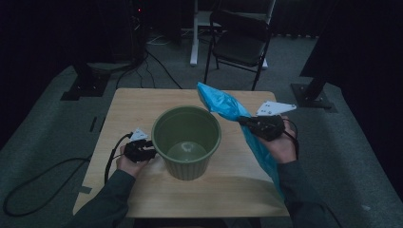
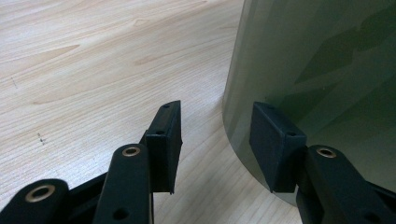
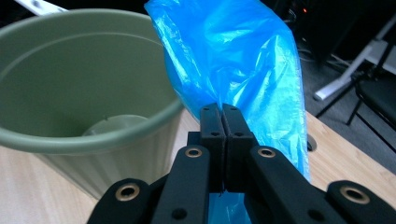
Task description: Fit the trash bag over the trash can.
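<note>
Right tongs (image 3: 225,114), right of centre in the high view, are pressed together, pinching the blue plastic bag (image 3: 233,60) held up beside the green pot (image 1: 186,141). Left tongs (image 2: 215,140) are spread at the pot's outer wall, low on the wooden surface (image 1: 128,104).

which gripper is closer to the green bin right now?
Left. The left gripper sits open against the bin wall near its base. The right gripper, shut on the blue bag, is beside the rim, apart.
</note>
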Demonstrator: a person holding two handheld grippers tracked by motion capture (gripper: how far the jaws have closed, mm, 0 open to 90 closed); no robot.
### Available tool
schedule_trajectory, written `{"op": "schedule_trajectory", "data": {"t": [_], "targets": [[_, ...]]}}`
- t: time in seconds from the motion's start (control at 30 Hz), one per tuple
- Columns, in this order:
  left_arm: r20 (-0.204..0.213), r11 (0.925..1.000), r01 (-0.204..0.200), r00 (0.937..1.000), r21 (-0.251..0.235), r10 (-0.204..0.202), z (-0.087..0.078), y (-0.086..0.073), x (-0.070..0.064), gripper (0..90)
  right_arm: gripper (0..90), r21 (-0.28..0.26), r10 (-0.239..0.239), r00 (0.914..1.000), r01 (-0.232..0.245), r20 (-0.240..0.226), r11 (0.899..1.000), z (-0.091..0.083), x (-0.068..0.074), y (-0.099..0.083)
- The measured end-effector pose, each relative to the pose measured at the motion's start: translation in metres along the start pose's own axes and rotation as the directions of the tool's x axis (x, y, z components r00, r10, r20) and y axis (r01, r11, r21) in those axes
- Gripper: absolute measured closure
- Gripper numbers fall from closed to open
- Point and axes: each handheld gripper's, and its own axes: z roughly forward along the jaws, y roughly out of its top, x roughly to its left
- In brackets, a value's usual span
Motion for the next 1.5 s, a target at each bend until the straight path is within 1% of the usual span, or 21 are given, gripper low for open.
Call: {"op": "schedule_trajectory", "data": {"t": [0.07, 0.1, 0.17, 0.23, 0.3, 0.37, 0.43, 0.47, 0.6, 0.77, 0.8, 0.83, 0.87, 0.9, 0.93, 1.07, 1.17, 1.33, 1.5], "targets": [[0.0, 1.0, 0.0, 1.0, 0.0, 0.0, 0.0, 0.0, 0.0, 54.2, 89.3, -0.009, -0.018, 0.9998, 0.018, -0.006, 1.0, -0.003, 0.005, 0.003], [0.001, 1.0, 0.0, 1.0, 0.002, 0.0, 0.0, 0.0, 0.0, 54.2, 89.3, -0.009, -0.018, 0.9998, 0.018, -0.006, 1.0, -0.003, 0.005, 0.003], [0.001, 1.0, 0.001, 1.0, 0.0, -0.001, 0.0, 0.0, 0.0, 54.2, 89.3, -0.021, -0.044, 0.9987, 0.044, -0.025, 0.999, -0.007, 0.01, 0.006], [0.002, 1.0, 0.003, 1.0, -0.001, -0.003, 0.0, 0.0, 0.0, 54.1, 89.3, -0.025, -0.058, 0.9978, 0.058, -0.032, 0.998, -0.008, 0.013, 0.007], [0.001, 1.0, 0.001, 1.0, 0.0, -0.001, 0.0, 0.0, 0.0, 54.2, 89.3, -0.027, -0.063, 0.9971, 0.062, -0.043, 0.998, -0.01, 0.016, 0.007], [0.001, 1.0, 0.002, 1.0, 0.0, -0.002, 0.0, 0.0, 0.0, 54.2, 89.3, -0.027, -0.065, 0.9969, 0.064, -0.044, 0.998, -0.01, 0.017, 0.007], [0.001, 1.0, 0.002, 1.0, 0.0, -0.002, 0.0, 0.0, 0.0, 54.2, 89.2, -0.024, -0.07, 0.9953, 0.068, -0.067, 0.997, -0.01, 0.019, 0.006], [0.001, 1.0, 0.002, 1.0, 0.0, -0.002, 0.0, 0.0, 0.0, 54.2, 89.2, -0.024, -0.07, 0.9953, 0.068, -0.067, 0.997, -0.01, 0.019, 0.006], [0.0, 1.0, 0.002, 1.0, -0.001, -0.002, 0.0, 0.0, 0.0, 54.2, 89.1, 0.0, -0.083, 0.9907, 0.084, -0.108, 0.996, -0.004, 0.024, 0.0], [0.001, 1.0, 0.002, 1.0, -0.002, -0.002, 0.0, 0.0, 0.0, 54.1, 89.1, 0.022, -0.097, 0.9853, 0.101, -0.141, 0.995, -0.002, 0.031, -0.006], [0.001, 1.0, 0.002, 1.0, -0.002, -0.002, 0.0, 0.0, 0.0, 54.1, 89.1, 0.022, -0.097, 0.9853, 0.101, -0.141, 0.995, -0.002, 0.031, -0.006], [0.001, 1.0, 0.002, 1.0, -0.002, -0.002, 0.0, 0.0, 0.0, 54.1, 89.1, 0.027, -0.097, 0.9839, 0.102, -0.15, 0.994, -0.002, 0.032, -0.007], [-0.001, 1.0, 0.002, 1.0, -0.001, -0.002, 0.0, 0.0, 0.0, 54.1, 88.9, 0.048, -0.109, 0.9806, 0.118, -0.163, 0.992, 0.0, 0.035, -0.009], [-0.001, 1.0, 0.002, 1.0, -0.001, -0.002, 0.0, 0.0, 0.0, 54.1, 89.0, 0.055, -0.112, 0.9791, 0.123, -0.169, 0.991, 0.001, 0.036, -0.01], [-0.001, 1.0, 0.002, 1.0, -0.001, -0.002, 0.0, 0.0, 0.0, 54.2, 89.0, 0.055, -0.112, 0.9791, 0.123, -0.169, 0.991, 0.001, 0.036, -0.01], [0.0, 1.0, 0.002, 1.0, -0.001, -0.002, 0.0, 0.0, 0.0, 54.1, 88.9, 0.077, -0.133, 0.9748, 0.148, -0.179, 0.986, 0.004, 0.041, -0.013], [0.001, 1.0, 0.003, 1.0, -0.002, -0.003, 0.0, 0.0, 0.0, 54.0, 88.9, 0.084, -0.135, 0.974, 0.152, -0.182, 0.985, 0.003, 0.043, -0.015], [-0.002, 1.0, 0.002, 1.0, 0.0, -0.002, 0.001, 0.0, 0.0, 54.0, 88.8, 0.079, -0.131, 0.9747, 0.148, -0.181, 0.986, 0.003, 0.041, -0.014], [0.0, 1.0, 0.002, 1.0, 0.0, -0.002, 0.001, 0.0, 0.0, 54.1, 88.7, 0.078, -0.129, 0.9741, 0.146, -0.185, 0.986, 0.009, 0.039, -0.011]]}}
